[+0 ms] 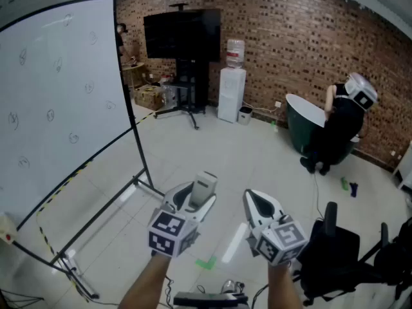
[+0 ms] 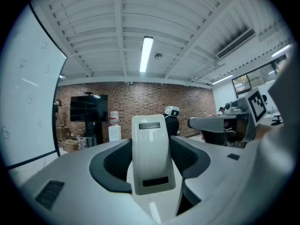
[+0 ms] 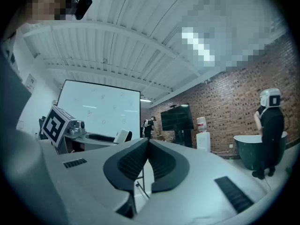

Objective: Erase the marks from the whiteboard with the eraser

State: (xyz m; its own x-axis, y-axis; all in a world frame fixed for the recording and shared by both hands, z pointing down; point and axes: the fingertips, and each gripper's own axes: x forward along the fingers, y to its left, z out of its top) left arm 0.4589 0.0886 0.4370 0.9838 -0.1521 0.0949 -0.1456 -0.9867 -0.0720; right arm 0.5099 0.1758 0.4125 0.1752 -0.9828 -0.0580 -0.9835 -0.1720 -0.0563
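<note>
A large whiteboard (image 1: 58, 102) on a stand fills the left of the head view, with several small faint marks scattered over it. It also shows in the right gripper view, whiteboard (image 3: 101, 109), and at the left edge of the left gripper view, whiteboard (image 2: 23, 83). My left gripper (image 1: 205, 187) is shut on a pale grey eraser (image 2: 150, 153), held upright between the jaws, well short of the board. My right gripper (image 1: 252, 197) is shut with nothing in it, beside the left one.
A black TV on a stand (image 1: 183, 37) and a water dispenser (image 1: 232, 89) stand by the brick wall. A person in black with a white helmet (image 1: 341, 124) leans at a dark green tub (image 1: 302, 124). A black chair (image 1: 338, 250) is at lower right.
</note>
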